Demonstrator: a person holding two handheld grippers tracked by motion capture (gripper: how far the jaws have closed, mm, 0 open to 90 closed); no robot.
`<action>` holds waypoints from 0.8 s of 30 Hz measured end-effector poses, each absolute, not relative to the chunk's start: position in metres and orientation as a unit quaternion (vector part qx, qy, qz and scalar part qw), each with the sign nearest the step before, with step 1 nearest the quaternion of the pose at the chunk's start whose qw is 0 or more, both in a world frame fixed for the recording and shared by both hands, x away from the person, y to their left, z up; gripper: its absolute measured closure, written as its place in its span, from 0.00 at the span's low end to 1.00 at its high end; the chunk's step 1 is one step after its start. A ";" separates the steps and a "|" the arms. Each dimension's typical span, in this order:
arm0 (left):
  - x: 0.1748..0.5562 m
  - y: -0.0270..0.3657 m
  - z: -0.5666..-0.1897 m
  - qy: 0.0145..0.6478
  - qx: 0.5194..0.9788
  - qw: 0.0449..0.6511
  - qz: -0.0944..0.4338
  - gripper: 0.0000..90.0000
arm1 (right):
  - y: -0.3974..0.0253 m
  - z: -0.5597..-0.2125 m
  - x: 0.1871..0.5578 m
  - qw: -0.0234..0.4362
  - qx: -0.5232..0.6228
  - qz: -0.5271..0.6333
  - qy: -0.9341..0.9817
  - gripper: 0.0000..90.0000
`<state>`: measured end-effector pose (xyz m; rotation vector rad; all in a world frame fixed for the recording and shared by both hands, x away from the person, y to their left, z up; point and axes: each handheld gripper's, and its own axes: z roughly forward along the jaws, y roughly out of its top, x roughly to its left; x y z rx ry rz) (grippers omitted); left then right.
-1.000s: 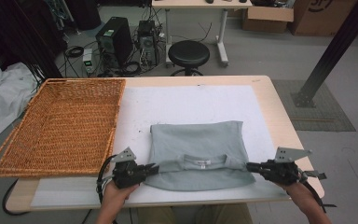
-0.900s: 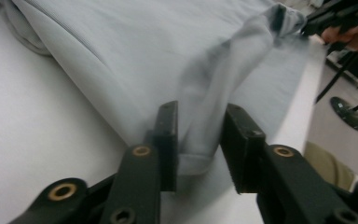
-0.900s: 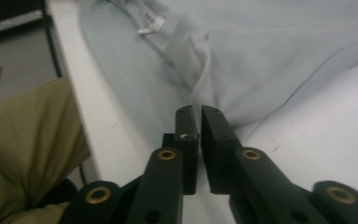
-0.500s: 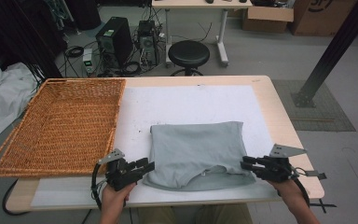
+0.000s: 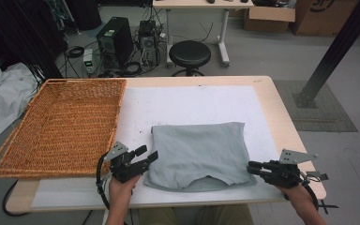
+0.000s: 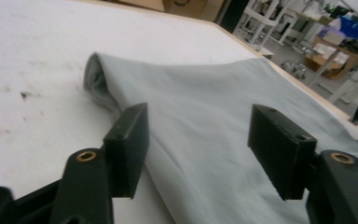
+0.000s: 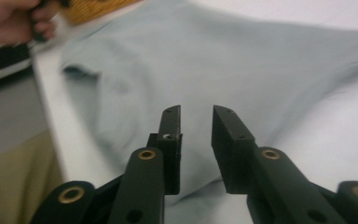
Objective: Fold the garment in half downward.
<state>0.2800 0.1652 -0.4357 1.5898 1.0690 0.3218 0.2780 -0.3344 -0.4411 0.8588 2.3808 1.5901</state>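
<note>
**Folded shirt released, basket not yet loaded**

At the left of the table, a wicker basket (image 5: 61,124) is seen with nothing in it. Just beside its near right corner, the left gripper (image 5: 146,156) is held off the cloth with its jaws spread wide; in the left gripper view the same wide gap is shown, with nothing between the jaws and the shirt's folded left edge lying just ahead.

At the middle of the white mat (image 5: 187,105), near the front edge, the grey shirt (image 5: 197,152) is laid flat as a rough rectangle. The folding is judged to be partly done: the sides appear tucked in, while the collar opening is left showing at the near edge. A further fold and a move into the basket are judged to remain. The shirt's long axis is hard to call, the shape being nearly square; the collar is pointed toward the person.

At the right, the right gripper (image 5: 253,167) is held just beside the shirt's near right corner, its jaws narrowly parted and gripping nothing.
</note>
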 end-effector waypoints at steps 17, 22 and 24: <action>0.300 0.152 -0.424 0.469 0.657 0.548 0.218 0.18 | -0.346 -0.442 0.295 0.215 0.411 0.560 0.687 0.26; 0.302 0.152 -0.426 0.476 0.652 0.548 0.219 0.18 | -0.317 -0.438 0.295 0.184 0.379 0.543 0.727 0.24; 0.302 0.152 -0.427 0.478 0.653 0.545 0.218 0.18 | -0.296 -0.436 0.290 0.163 0.338 0.527 0.762 0.58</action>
